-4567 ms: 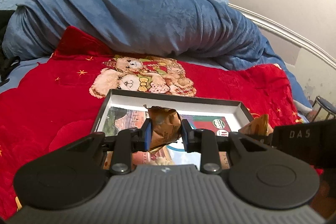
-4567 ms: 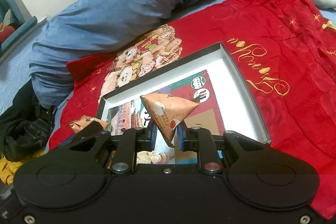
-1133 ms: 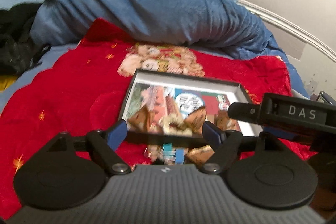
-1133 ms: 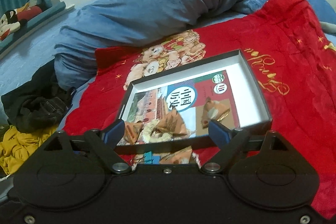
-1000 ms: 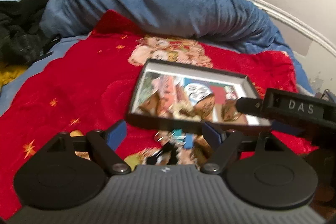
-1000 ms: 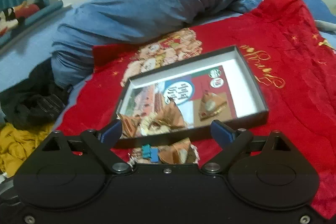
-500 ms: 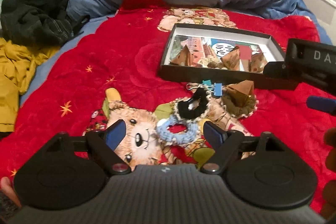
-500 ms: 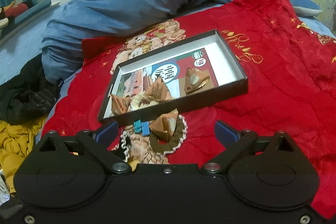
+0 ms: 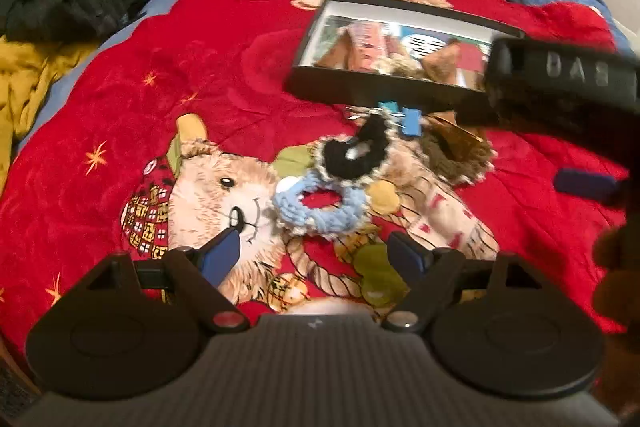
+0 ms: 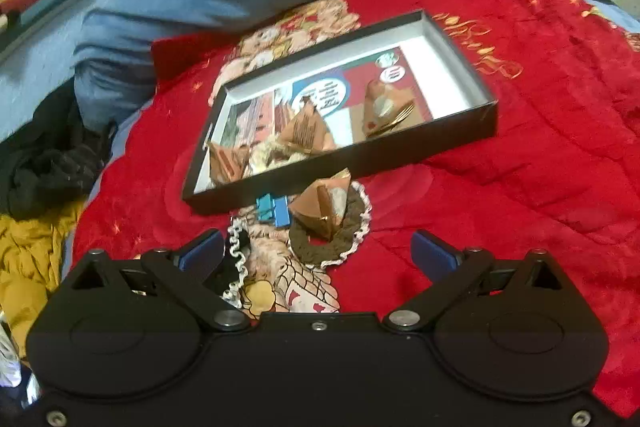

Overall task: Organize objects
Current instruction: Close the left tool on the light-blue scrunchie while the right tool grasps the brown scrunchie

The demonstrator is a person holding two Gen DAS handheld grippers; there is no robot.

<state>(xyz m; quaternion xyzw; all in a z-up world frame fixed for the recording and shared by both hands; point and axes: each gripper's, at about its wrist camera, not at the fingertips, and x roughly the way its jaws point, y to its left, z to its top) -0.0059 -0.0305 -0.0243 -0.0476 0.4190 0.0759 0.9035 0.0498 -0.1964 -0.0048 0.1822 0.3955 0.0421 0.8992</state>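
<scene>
Both my tools are released and empty: left tool [image 9: 314,251] above the blue scrunchie [image 9: 316,203], right tool [image 10: 318,251] near the brown packet [image 10: 320,207].

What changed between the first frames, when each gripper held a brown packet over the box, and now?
Both packets were let go and now lie in the black box. The left gripper and right gripper stand open and empty, pulled back and tipped down toward the scrunchies in front of it. The box stayed put.

White letters "DAS" stand on the black body of the right gripper [image 9: 576,73], while gold script on the red blanket [image 10: 540,75] and print inside the box [image 10: 460,51] stay illegible.
</scene>
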